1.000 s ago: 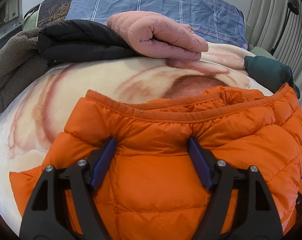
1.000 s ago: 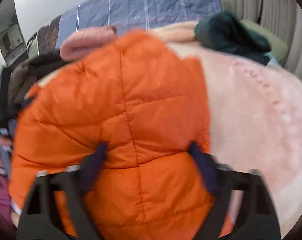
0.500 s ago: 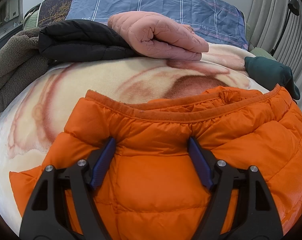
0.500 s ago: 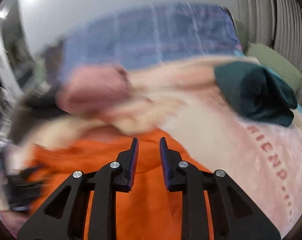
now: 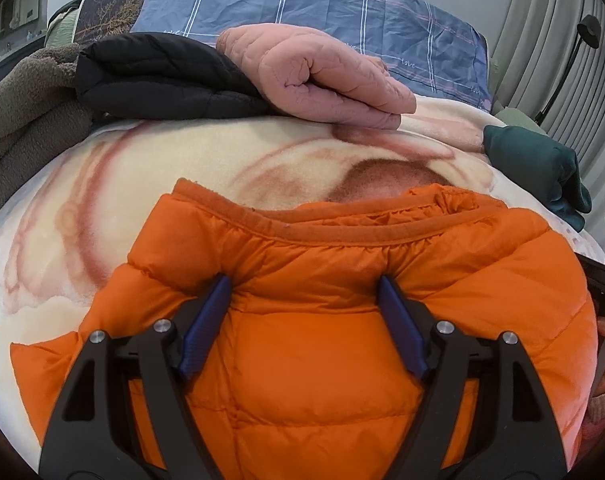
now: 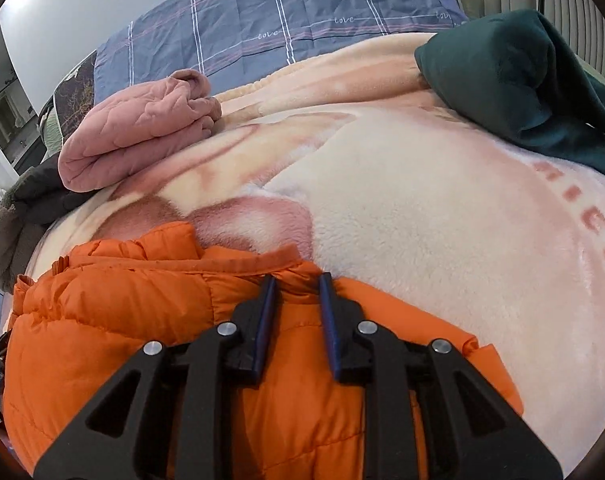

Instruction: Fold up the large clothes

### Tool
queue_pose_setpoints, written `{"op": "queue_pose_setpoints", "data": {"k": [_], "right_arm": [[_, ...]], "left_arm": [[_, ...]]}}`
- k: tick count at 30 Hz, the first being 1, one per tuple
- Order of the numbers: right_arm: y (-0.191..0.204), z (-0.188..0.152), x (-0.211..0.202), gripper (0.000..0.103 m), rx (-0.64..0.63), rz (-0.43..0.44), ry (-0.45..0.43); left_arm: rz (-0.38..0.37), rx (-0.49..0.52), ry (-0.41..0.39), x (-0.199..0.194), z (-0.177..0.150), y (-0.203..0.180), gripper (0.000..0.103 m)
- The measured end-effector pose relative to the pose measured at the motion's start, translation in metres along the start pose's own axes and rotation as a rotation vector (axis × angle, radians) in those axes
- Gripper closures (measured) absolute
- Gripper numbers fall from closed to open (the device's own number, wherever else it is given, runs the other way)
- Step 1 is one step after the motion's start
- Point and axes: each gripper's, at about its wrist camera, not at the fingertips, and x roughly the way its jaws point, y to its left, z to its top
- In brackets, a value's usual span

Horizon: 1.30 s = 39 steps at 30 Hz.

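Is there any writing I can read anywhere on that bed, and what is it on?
"love": small white script, repeated on the blue plaid cotton duvet.
Large pink block letters on the cream fleece blanket, at the right wrist view's right edge: cut off and distorted, not readable as a word.
Nothing readable on the orange puffer jacket.

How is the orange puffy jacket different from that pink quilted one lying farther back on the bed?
The orange puffy jacket lies spread out nearest the grippers; the pink quilted jacket is folded into a compact bundle at the far side.
The orange one lies on the cream fleece blanket alone; the pink one leans on a black garment.
Both are padded, stitched outerwear.
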Motion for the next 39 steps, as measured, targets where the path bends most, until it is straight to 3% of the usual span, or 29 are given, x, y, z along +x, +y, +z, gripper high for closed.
{"op": "queue_pose_setpoints", "data": {"k": [5, 7, 9, 11, 14, 17, 19, 22, 25, 27, 28, 31, 39], "right_arm": [[0.001, -0.002, -0.002, 0.078, -0.007, -0.001, -0.008], [0.001, -0.002, -0.002, 0.078, -0.008, -0.002, -0.008], [0.002, -0.002, -0.002, 0.078, -0.013, -0.011, -0.008], [0.003, -0.001, -0.002, 0.077, -0.018, -0.013, -0.004], [0.001, 0.004, -0.014, 0.075, -0.006, 0.017, -0.013], [0.001, 0.009, -0.048, 0.074, 0.034, 0.095, -0.09], [0.014, 0.012, -0.073, 0.074, 0.003, 0.155, -0.158], [0.051, 0.011, -0.088, 0.074, -0.106, 0.207, -0.174], [0.084, 0.002, -0.064, 0.072, -0.193, 0.201, -0.109], [0.093, -0.013, -0.019, 0.069, -0.209, 0.139, -0.008], [0.091, -0.017, -0.007, 0.069, -0.2, 0.142, 0.002], [0.081, -0.014, -0.004, 0.068, -0.148, 0.197, 0.004], [0.092, -0.02, -0.003, 0.067, -0.193, 0.147, -0.017]], "left_arm": [[0.07, -0.061, -0.052, -0.025, 0.0, 0.02, 0.03], [0.088, -0.103, -0.066, -0.035, -0.001, 0.039, 0.041], [0.072, -0.14, -0.046, -0.035, -0.002, 0.053, 0.059], [0.079, -0.151, -0.033, -0.033, -0.003, 0.06, 0.066], [0.105, -0.129, -0.028, -0.032, -0.004, 0.055, 0.067], [0.122, -0.114, -0.026, -0.036, -0.004, 0.051, 0.067], [0.07, -0.146, -0.034, -0.051, -0.003, 0.055, 0.065], [0.012, -0.17, -0.084, -0.072, 0.008, 0.05, 0.064], [-0.047, -0.12, -0.143, -0.089, 0.025, 0.025, 0.06], [-0.058, -0.063, -0.135, -0.08, 0.029, 0.003, 0.053], [-0.048, -0.047, -0.121, -0.073, 0.027, -0.003, 0.052], [0.048, -0.017, 0.016, -0.017, 0.007, -0.01, 0.046], [0.041, -0.031, -0.001, -0.003, -0.006, -0.003, 0.046]]}}
